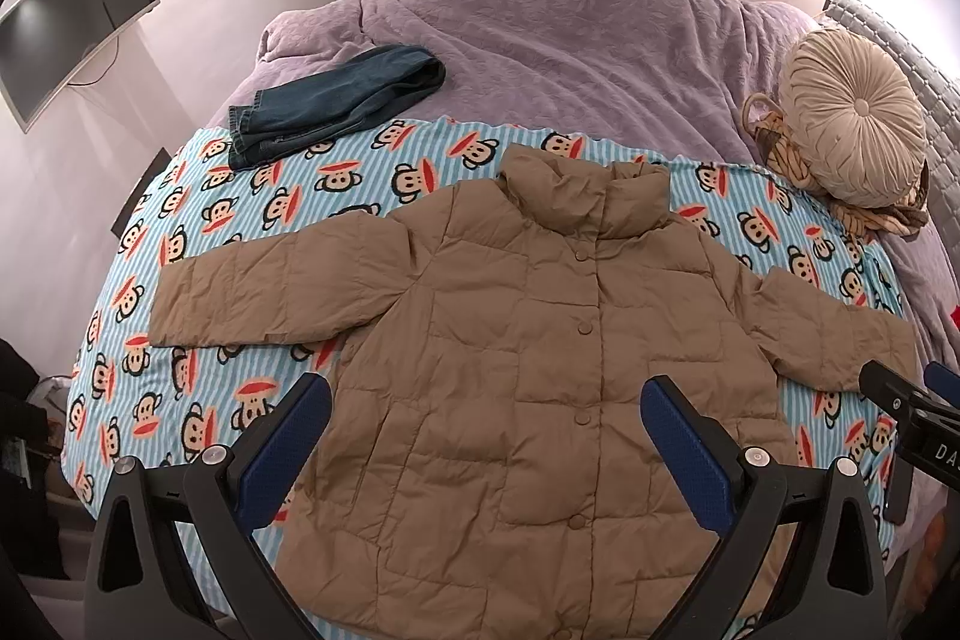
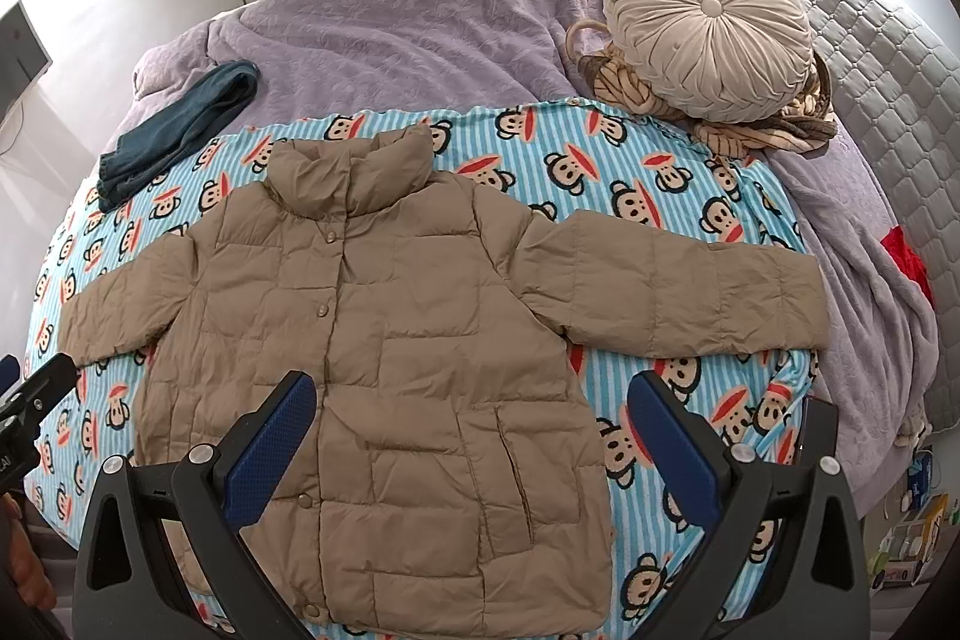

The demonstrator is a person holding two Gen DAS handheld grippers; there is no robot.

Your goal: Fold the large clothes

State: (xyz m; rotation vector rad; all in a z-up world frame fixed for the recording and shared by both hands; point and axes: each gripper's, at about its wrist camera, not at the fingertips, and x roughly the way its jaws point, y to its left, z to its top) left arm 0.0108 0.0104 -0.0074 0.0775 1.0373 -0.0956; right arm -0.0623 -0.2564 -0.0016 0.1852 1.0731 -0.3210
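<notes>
Your left hand-held gripper hangs above the lower half of the jacket, its 2 blue-padded fingers spread wide apart and gripping nothing. Your right hand-held gripper hangs the same way over the jacket's right front panel, fingers also wide apart and empty. Each gripper shows at the edge of the other's view, so the 2 sit side by side at the near edge of the bed.

The tan quilted jacket lies flat and face up on the monkey-print sheet, snapped shut down the front, with its collar pointing to the far side and its hem toward you. Both sleeves are stretched straight out: the left sleeve reaches toward the left edge of the sheet, and the right sleeve reaches toward the purple blanket on the right.

A folded pair of jeans rests at the far left, partly on the sheet and partly on the blanket, well apart from the jacket. At the far right a round pleated cushion sits on top of a striped, crumpled piece of cloth. A gray quilted headboard runs along the right. On the left wall hangs a flat screen.
</notes>
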